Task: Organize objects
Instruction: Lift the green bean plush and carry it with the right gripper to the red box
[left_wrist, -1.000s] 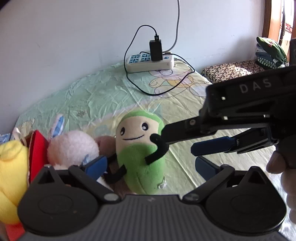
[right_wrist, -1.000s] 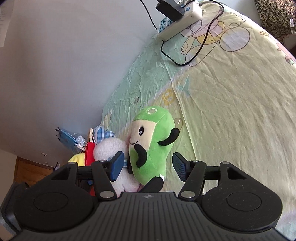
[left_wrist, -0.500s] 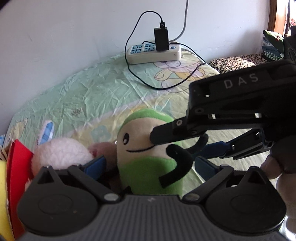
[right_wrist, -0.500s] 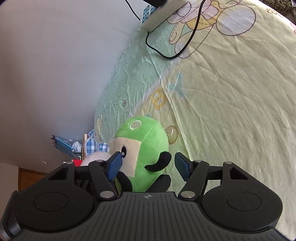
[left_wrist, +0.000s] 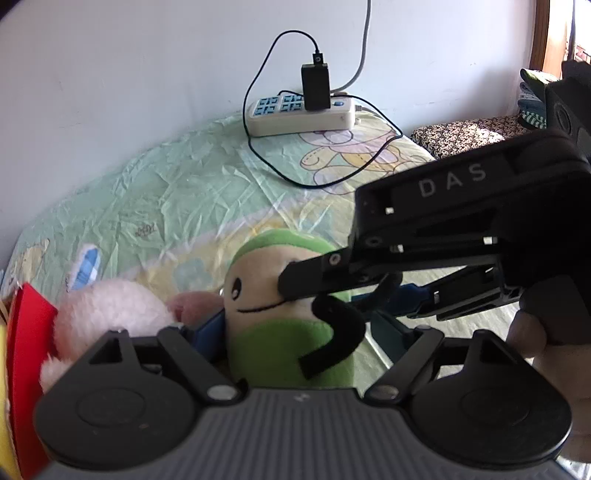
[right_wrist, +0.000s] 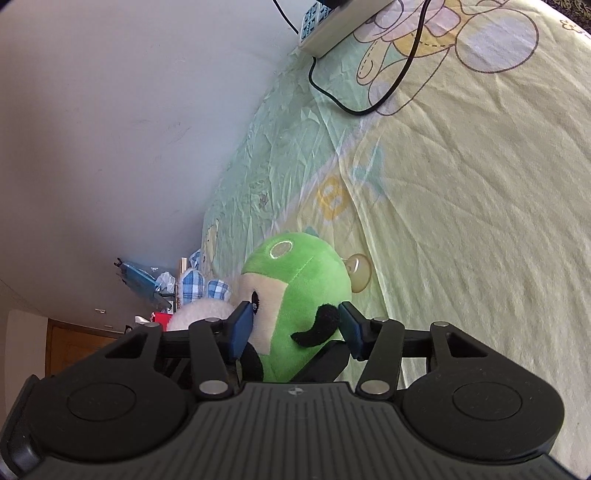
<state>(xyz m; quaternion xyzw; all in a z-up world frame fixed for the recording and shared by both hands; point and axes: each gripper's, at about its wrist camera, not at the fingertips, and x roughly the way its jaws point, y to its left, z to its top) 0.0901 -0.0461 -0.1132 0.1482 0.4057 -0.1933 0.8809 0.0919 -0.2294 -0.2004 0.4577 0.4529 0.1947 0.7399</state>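
Observation:
A green plush toy (left_wrist: 280, 332) with a cream face and black arms stands upright on the bed sheet (left_wrist: 177, 206); it also shows in the right wrist view (right_wrist: 295, 295). My left gripper (left_wrist: 295, 328) is open with its blue pads on either side of the toy's body. My right gripper (right_wrist: 295, 325) is open and also straddles the toy; it shows in the left wrist view (left_wrist: 332, 291) reaching in from the right across the toy's face. A pink-white plush (left_wrist: 107, 314) sits just left of the green toy.
A white power strip (left_wrist: 299, 116) with a black charger and cable lies on the bed by the wall. A red and yellow toy (left_wrist: 22, 350) is at the far left. Blue checked plush ears (right_wrist: 199, 288) show behind the toys. A patterned cushion (left_wrist: 465, 133) lies at right.
Both grippers have moved closer to the green toy, which now fills the space between their pads. The right gripper has slid further left across the toy's face.

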